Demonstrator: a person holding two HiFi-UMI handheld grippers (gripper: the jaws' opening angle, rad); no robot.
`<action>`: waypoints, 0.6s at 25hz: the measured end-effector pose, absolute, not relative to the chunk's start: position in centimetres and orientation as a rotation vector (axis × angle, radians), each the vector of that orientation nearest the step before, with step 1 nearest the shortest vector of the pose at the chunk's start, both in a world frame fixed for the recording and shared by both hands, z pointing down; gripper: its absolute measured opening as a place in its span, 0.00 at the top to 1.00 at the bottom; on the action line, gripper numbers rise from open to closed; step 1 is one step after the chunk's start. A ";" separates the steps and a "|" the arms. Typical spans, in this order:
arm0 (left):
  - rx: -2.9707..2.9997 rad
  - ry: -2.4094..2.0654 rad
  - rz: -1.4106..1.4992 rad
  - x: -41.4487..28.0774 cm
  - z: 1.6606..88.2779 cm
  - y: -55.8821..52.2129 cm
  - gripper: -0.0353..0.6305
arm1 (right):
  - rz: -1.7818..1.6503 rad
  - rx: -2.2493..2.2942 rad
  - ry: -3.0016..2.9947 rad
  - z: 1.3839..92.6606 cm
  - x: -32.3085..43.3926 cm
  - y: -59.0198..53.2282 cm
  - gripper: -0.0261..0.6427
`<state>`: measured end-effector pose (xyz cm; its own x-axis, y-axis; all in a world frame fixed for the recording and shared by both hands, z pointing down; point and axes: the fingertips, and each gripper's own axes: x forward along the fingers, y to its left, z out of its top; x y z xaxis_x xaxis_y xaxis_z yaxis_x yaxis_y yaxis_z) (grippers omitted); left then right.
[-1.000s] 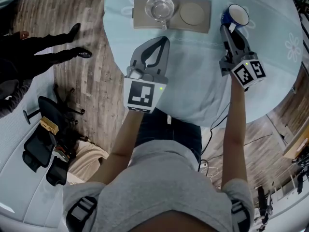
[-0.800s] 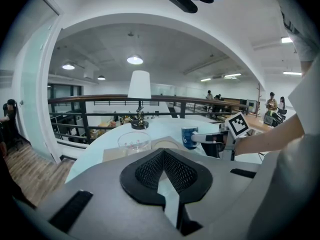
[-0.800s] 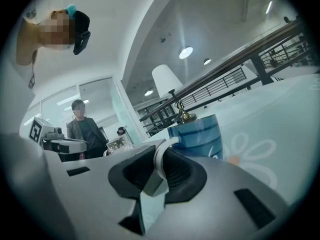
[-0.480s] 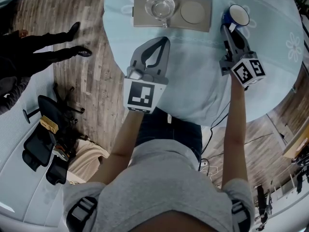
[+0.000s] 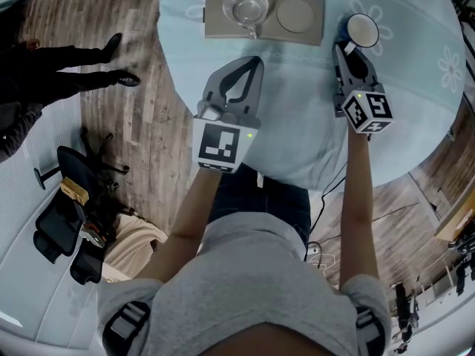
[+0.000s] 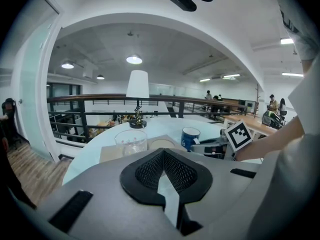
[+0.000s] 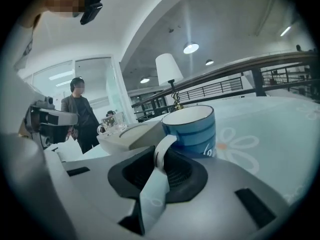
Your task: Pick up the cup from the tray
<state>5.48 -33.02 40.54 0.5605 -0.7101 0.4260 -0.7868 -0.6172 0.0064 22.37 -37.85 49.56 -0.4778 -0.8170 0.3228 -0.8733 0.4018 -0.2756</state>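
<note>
A blue mug [image 5: 361,30] with a white inside sits just right of the tan tray [image 5: 215,21], off it, on the round pale-blue table [image 5: 297,117]. My right gripper [image 5: 343,47] is shut on its white handle [image 7: 162,153], which is pinched between the pads in the right gripper view; the mug [image 7: 192,129] is upright. A clear glass cup [image 5: 246,7] stands on the tray's left half, beside a round coaster [image 5: 295,15]. My left gripper [image 5: 254,62] is shut and empty, hovering over the table short of the tray, pointing at the glass cup [image 6: 131,141].
A person in dark clothes [image 5: 67,58] stands on the wooden floor left of the table. A small lamp [image 6: 137,91] stands at the table's far side. A black office chair [image 5: 70,221] is at the lower left. The table's right edge [image 5: 445,124] is close to my right gripper.
My right gripper has shifted a little to the left with the blue mug's handle still in it, and the mug moved slightly with it. The left gripper has stayed put.
</note>
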 end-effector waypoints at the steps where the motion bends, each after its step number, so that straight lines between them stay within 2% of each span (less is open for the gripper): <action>1: 2.596 -1.261 0.578 5.5 40.6 -33.0 0.94 | 0.616 1.535 -2.503 49.7 22.4 -37.8 0.89; 7: 2.583 -1.260 0.563 5.3 40.9 -33.0 0.94 | 0.651 1.540 -2.454 50.0 22.4 -38.0 0.89; 12: 2.557 -1.267 0.532 4.9 41.0 -33.4 0.94 | 0.691 1.587 -2.399 49.8 22.2 -37.6 0.75; 15: 2.538 -1.262 0.492 4.8 40.9 -33.6 0.94 | 0.711 1.685 -2.333 49.4 23.1 -36.8 0.72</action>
<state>4.83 -33.56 40.86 0.5642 -0.7159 0.4114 -0.8054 -0.5869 0.0832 23.12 -36.76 49.43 -0.3434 -0.8455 0.4089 -0.9299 0.2451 -0.2743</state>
